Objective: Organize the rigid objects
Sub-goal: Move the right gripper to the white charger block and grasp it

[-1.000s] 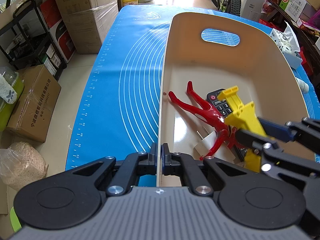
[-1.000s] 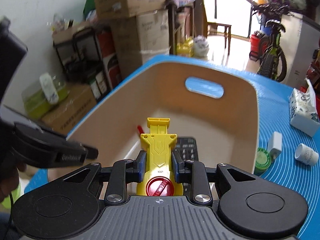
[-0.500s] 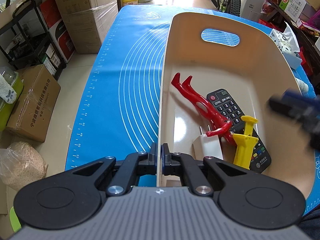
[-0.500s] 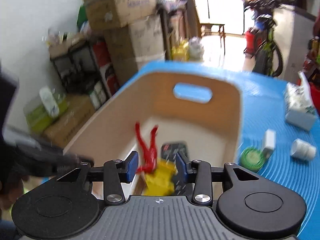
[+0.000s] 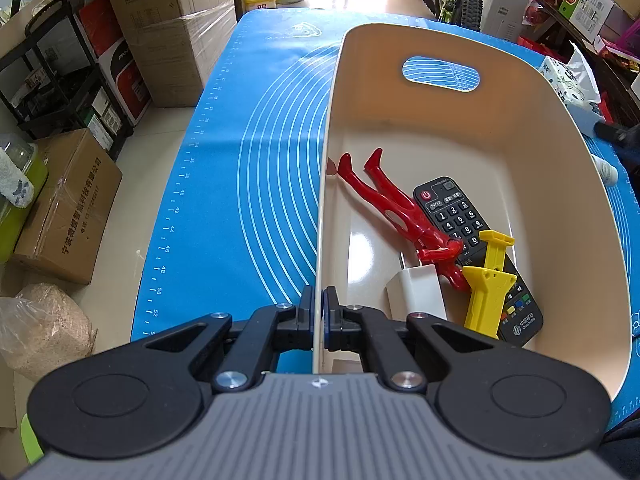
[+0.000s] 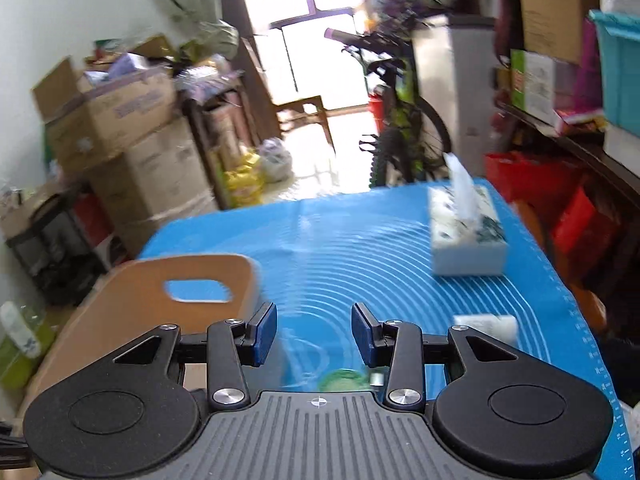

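Observation:
My left gripper [image 5: 319, 307] is shut on the left wall of the cream bin [image 5: 332, 128], which stands on the blue mat [image 5: 256, 160]. Inside the bin lie a red figure [image 5: 394, 208], a black remote [image 5: 460, 216], a white charger [image 5: 416, 292] and a yellow toy tool [image 5: 488, 280]. My right gripper [image 6: 314, 334] is open and empty, above the mat to the right of the bin [image 6: 132, 300]. A green lid [image 6: 344, 380] shows just below its fingers, and a white block [image 6: 486, 326] lies on the mat to the right.
A tissue box [image 6: 466, 240] stands on the mat's far right. A small white cup [image 5: 606, 168] sits beyond the bin's right wall. Cardboard boxes [image 5: 176, 20], a black shelf [image 5: 60, 80] and a bicycle [image 6: 404, 132] surround the table.
My right gripper let go of the yellow toy tool into the bin, opened, and moved up and right out of the bin. The left gripper kept its hold on the bin wall.

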The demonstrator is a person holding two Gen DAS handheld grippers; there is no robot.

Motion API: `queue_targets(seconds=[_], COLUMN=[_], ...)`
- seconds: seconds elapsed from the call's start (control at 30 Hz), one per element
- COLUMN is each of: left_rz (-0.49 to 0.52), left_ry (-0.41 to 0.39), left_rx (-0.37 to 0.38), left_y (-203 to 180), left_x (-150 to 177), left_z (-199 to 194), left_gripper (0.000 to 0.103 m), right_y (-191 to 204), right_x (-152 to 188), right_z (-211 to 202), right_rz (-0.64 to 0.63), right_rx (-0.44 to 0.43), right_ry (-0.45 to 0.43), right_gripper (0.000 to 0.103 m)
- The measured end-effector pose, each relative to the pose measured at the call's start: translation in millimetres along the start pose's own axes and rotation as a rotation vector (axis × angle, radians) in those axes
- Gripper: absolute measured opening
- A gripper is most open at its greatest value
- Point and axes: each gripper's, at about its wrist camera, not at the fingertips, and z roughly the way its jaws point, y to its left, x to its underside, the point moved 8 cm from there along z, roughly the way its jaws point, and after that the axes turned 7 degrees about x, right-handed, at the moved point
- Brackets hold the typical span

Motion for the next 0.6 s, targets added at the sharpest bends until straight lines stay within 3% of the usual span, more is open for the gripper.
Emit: queue_targets(seconds=[0.23,0.6], left_rz=[0.001,0.008], left_ry=[0.004,0.005], left_rx=[0.001,-0.006], left_y=[-2.9,-4.1], left_x=[0.2,0.1], left_z=[-0.1,1.7], left_gripper=[0.005,0.005], right_y=[-18.4,-12.6], right_x=[24.3,32.7], right_z=[54.3,88.0], right_rz=[-0.025,-0.046], right_rx=[0.076,0.119], right_ry=[0.071,0.092], right_gripper=[0.053,0.052])
